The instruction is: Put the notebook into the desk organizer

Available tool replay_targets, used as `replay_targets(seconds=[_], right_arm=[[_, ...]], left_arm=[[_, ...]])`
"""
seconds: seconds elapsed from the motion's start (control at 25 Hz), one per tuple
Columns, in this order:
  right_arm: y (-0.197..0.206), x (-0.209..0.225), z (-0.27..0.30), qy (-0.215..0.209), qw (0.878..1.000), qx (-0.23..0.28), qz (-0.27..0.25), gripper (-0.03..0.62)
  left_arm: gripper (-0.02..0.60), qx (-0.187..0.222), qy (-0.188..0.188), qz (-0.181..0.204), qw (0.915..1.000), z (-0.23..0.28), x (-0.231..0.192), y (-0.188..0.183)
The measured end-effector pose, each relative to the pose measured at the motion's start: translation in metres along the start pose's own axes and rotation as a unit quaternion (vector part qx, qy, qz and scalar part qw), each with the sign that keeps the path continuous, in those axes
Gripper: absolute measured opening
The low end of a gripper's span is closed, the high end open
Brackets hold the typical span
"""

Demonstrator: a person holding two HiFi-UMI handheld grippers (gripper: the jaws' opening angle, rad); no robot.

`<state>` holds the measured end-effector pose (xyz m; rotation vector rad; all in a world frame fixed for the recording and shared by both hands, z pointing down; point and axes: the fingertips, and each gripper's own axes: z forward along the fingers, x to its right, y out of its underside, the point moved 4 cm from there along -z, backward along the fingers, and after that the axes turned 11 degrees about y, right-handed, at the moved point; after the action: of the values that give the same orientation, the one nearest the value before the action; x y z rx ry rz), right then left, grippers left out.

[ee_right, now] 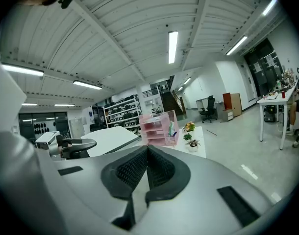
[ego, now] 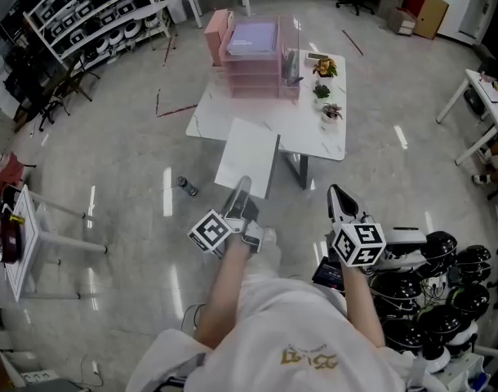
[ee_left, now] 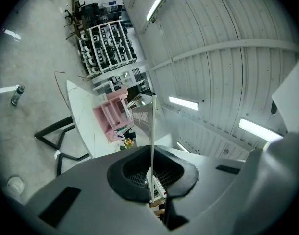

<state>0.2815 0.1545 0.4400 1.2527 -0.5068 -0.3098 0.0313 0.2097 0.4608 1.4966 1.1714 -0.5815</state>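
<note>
White notebook (ego: pixel 249 155) is pinched by its near edge in the left gripper (ego: pixel 242 194) and held out short of the pink desk organizer (ego: pixel 251 65) on the far table (ego: pixel 310 133), evidently for carrying there, while the right gripper (ego: pixel 339 196), jaws pressed together empty, hangs at the right.

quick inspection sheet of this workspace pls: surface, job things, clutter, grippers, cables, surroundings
surface: white table, near part bare.
job's things: notebook held up in front of the table; pink desk organizer at the table's far edge.
clutter: small potted plants beside the organizer; bottle on the floor.
grippers: left gripper shut on the notebook; right gripper shut, empty.
cables: nothing seen on the table.
surroundings: shelving, another white desk.
</note>
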Motion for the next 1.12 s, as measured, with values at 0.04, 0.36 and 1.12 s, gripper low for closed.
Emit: replay_targets(seconds=[0.04,0.36,1.12], right_arm=[[0.0,0.0,0.006,0.0,1.0,-0.002,-0.001,0.009],[0.005,-0.006,0.083,0.01,1.0,-0.02,-0.005,0.009],[-0.025,-0.022,0.298,0.078,0.995,-0.063,0.004,0.009]], left_arm=[[0.026,0.002,-0.002,-0.001,1.0,0.001,-0.004,-0.003],[0.026,0.0,-0.008,-0.018,0.9998,0.041,-0.063,-0.044],[0.026,-0.044,-0.012,-0.095,0.9944,0.203,-0.207,-0.164]])
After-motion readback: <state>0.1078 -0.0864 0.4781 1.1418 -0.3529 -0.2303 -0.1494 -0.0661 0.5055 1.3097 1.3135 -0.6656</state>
